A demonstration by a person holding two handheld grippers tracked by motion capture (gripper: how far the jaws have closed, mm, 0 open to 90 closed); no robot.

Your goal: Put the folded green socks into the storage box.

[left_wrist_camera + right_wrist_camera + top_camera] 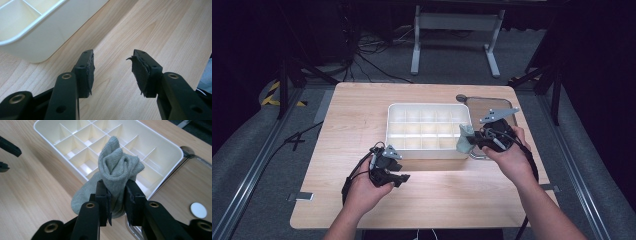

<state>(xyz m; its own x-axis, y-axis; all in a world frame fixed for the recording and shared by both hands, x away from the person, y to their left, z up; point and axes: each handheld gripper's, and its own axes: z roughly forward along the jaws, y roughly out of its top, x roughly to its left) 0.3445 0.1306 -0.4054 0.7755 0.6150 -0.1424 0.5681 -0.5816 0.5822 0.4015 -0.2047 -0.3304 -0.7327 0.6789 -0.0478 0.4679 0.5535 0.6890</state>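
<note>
A rolled grey sock (117, 167) is pinched between the jaws of my right gripper (117, 203), held just off the near right corner of the white divided organiser box (172, 150). In the high view the sock (463, 138) hangs at the box's (428, 107) front right corner with the right gripper (472, 142) shut on it. My left gripper (404, 177) hovers over the wooden table in front of the box, open and empty. In the left gripper view its jaws (113, 72) stand apart above bare wood, the box corner (37, 37) at upper left.
A clear tray (492, 107) with a dark rim lies to the right of the box; a small white disc (198, 210) rests on it. The wooden table (357, 120) has free room left of and in front of the box. Table edges drop to grey floor.
</note>
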